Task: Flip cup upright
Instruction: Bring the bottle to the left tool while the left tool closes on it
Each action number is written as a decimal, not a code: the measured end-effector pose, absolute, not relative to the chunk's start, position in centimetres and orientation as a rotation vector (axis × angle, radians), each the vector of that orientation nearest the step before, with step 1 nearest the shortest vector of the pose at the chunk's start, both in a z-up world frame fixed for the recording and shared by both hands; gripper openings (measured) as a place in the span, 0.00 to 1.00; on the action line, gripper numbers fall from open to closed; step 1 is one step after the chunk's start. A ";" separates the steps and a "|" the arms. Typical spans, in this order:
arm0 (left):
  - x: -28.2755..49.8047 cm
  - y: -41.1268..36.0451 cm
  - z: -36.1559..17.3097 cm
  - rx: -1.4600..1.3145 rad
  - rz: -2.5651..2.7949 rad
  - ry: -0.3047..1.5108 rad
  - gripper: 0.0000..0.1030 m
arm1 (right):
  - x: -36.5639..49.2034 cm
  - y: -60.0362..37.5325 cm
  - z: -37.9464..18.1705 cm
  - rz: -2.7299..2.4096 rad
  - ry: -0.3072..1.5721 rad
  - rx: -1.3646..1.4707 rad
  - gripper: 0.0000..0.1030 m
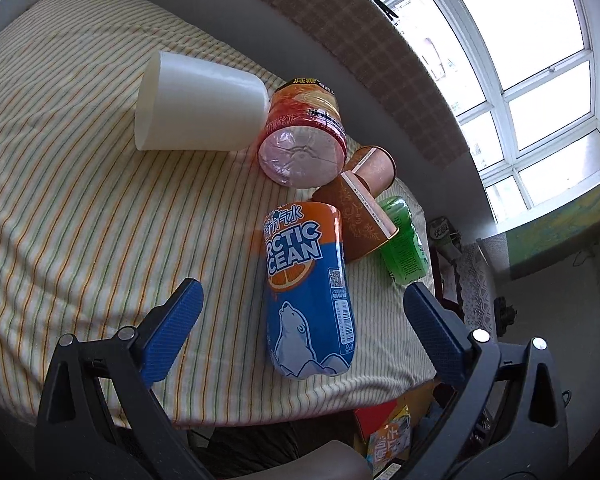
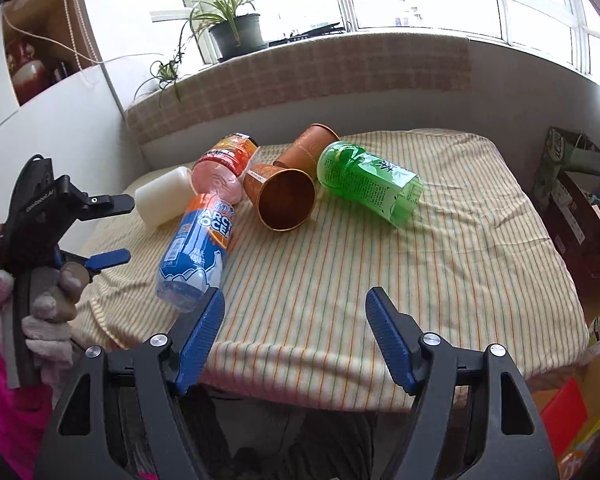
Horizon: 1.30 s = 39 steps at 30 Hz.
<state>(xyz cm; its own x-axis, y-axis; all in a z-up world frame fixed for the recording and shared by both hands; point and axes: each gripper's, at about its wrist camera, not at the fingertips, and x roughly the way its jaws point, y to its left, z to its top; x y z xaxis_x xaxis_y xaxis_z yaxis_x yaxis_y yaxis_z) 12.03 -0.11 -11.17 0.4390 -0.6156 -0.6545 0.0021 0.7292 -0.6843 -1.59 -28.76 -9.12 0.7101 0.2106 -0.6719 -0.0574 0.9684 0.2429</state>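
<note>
A white plastic cup (image 1: 198,104) lies on its side on the striped table, also showing in the right wrist view (image 2: 162,196). Two brown paper cups lie on their sides: the nearer one (image 2: 282,196) opens toward the right wrist camera, the other (image 2: 306,146) lies behind it; both show in the left wrist view (image 1: 356,220) (image 1: 374,166). My left gripper (image 1: 302,298) is open, above the table's near edge, an orange-and-blue bottle (image 1: 308,292) between its fingers' line of sight. My right gripper (image 2: 296,304) is open and empty over the table's front.
The Arctic Ocean bottle (image 2: 198,250), a red-labelled bottle (image 1: 304,136) and a green bottle (image 2: 368,182) lie among the cups. The striped cloth (image 2: 420,272) covers the table. A window sill with a potted plant (image 2: 232,28) is behind. Boxes stand at the right (image 2: 572,184).
</note>
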 end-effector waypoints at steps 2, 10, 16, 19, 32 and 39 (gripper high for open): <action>13.1 -0.4 -11.8 -0.699 -0.439 1.091 0.94 | -2.0 -29.4 -9.3 0.129 0.769 0.227 0.71; 15.9 -2.6 -14.1 -0.727 -0.480 1.184 0.82 | -1.7 -29.6 -10.1 0.111 0.788 0.257 0.71; 17.0 -3.5 -14.9 -0.728 -0.468 1.207 0.82 | -1.7 -29.3 -10.5 0.129 0.806 0.264 0.71; 17.4 -4.0 -15.3 -0.721 -0.466 1.216 0.80 | -1.6 -29.4 -10.5 0.127 0.806 0.265 0.71; 17.6 -5.9 -15.7 -0.645 -0.468 1.239 0.61 | -2.0 -30.4 -10.4 0.096 0.801 0.272 0.71; 16.3 -6.2 -13.8 -0.558 -0.459 1.177 0.60 | -2.0 -30.4 -10.2 0.095 0.789 0.275 0.71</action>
